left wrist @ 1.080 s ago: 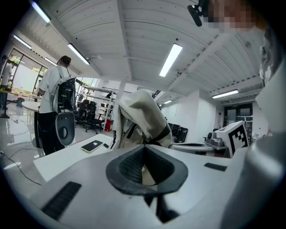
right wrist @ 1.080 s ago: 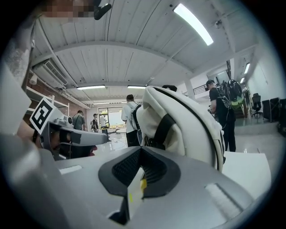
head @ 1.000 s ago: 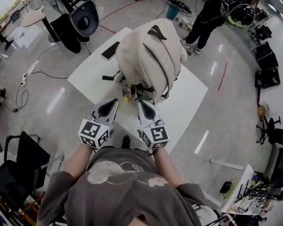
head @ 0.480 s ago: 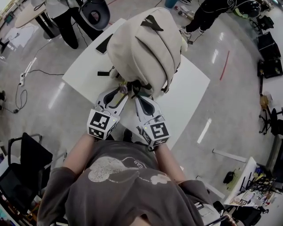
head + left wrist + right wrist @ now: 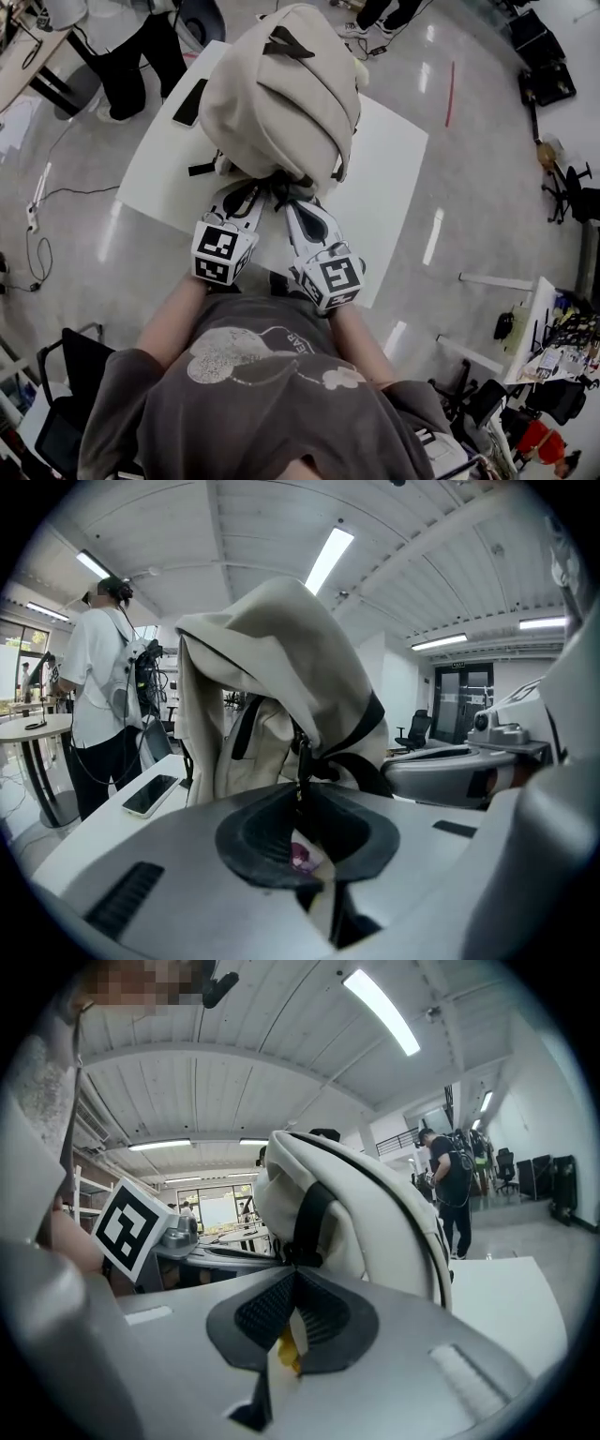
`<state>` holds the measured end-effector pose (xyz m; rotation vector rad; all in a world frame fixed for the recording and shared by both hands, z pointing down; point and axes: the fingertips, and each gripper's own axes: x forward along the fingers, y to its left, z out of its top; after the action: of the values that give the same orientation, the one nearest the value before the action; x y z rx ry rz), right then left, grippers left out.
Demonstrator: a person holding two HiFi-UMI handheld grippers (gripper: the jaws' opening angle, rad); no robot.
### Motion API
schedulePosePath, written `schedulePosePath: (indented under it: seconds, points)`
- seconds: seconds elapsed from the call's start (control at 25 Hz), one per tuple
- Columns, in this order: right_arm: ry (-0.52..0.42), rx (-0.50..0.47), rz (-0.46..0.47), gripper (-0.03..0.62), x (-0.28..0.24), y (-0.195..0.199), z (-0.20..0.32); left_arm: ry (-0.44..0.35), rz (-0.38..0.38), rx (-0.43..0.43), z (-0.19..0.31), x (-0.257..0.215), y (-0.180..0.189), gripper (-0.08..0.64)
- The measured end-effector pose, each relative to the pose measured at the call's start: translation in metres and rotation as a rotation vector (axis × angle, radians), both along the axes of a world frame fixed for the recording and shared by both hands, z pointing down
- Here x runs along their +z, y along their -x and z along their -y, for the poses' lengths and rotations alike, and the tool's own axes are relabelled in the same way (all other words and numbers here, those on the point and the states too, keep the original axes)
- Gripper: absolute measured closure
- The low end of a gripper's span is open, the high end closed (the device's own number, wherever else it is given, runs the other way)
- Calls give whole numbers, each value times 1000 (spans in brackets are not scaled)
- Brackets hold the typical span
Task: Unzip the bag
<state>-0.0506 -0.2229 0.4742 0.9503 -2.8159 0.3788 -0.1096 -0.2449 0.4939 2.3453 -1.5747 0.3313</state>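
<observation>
A: Whereabouts of the cream fabric backpack (image 5: 281,94)?

B: Stands upright on the white rectangular counter (image 5: 386,178), near the edge closest to the person holding the tools. Just beside a flat black phone (image 5: 187,101) lying on the same counter.

A: State of the left tongs (image 5: 300,794)?

B: Just been closing. Now drawn in until the tips nearly meet, pinching a thin dark zipper pull (image 5: 301,761) hanging from the backpack's near face. Pushed right up against the fabric, low on the bag.

A: And the right tongs (image 5: 294,1267)?

B: Clamped fully together, nipping the fold of a black webbing strap (image 5: 307,1222) on that same near face. Sits just beside the left pair, both aimed at the same low spot in the head view.

A: Anything else around?

B: A person in a white shirt (image 5: 98,686) standing past the counter's far side, seen in the left gripper view. Another person in dark clothes (image 5: 450,1194) on the shiny floor, well apart from the counter, seen in the right gripper view.
</observation>
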Motion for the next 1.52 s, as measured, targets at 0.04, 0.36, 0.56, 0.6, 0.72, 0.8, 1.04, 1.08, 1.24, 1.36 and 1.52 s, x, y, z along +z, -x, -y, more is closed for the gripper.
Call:
schedulePosePath:
  seconds: [0.04, 0.36, 0.56, 0.6, 0.72, 0.8, 1.04, 1.08, 1.24, 1.36, 1.52]
  points:
    - [3, 12, 1, 592, 1, -1, 1, 5, -3, 7, 1, 0, 2, 514]
    - [-2, 76, -14, 592, 2, 2, 0, 23, -15, 88, -12, -8, 11, 515]
    - [-57, 84, -54, 592, -5, 8, -2, 39, -54, 180, -22, -18, 13, 518]
    - [-77, 87, -67, 592, -7, 10, -1, 36, -62, 202, -24, -23, 13, 518]
    - [-154, 101, -117, 592, -15, 15, 1, 11, -62, 246, -30, -38, 14, 518]
    - [-220, 101, -144, 592, -23, 20, 1, 1, -81, 270, -32, -48, 14, 518]
    - [-300, 108, -234, 591, -28, 41, -6, 14, -135, 334, -29, -52, 14, 520]
    - [-277, 113, -246, 589, -22, 43, -5, 21, -148, 342, -29, -52, 14, 520]
    - [-255, 109, -289, 554, -5, 53, 5, 42, -166, 368, -30, -50, 15, 520]
    - [-241, 128, -341, 547, 2, 56, 8, 63, -133, 384, -30, -43, 18, 520]
    - [-229, 169, -387, 545, 7, 55, 12, 84, -44, 412, -26, -25, 20, 518]
